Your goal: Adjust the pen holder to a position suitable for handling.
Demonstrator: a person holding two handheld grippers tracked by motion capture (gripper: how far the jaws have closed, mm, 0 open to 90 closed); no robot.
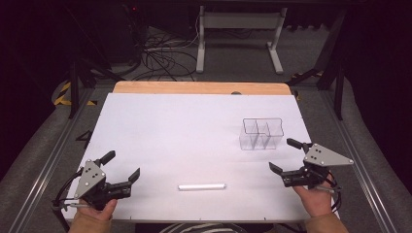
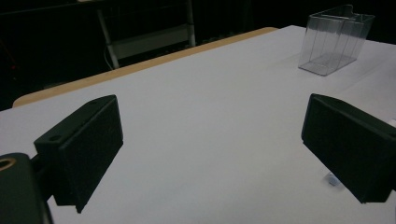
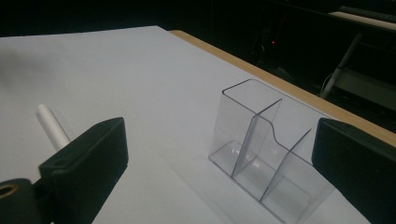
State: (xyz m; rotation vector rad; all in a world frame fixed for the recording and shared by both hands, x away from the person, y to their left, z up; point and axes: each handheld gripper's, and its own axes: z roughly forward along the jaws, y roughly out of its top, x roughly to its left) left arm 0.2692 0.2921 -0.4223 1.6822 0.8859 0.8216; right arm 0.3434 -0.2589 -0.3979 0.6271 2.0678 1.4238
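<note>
White-topped table [image 1: 160, 126], wooden far edge. On it: clear divided organizer [image 1: 261, 134] right, white tube [image 1: 201, 186] near front.

One white tube [image 1: 201, 186] — one clear organizer [image 1: 261, 134].

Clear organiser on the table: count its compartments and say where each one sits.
3. The clear organiser has one long compartment along one side and two smaller ones side by side beside it, all empty.

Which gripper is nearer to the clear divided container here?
Right. The right gripper sits just beside the clear divided container, toward the near right edge of the table. The left gripper is far across at the near left corner, past the white stick.
</note>
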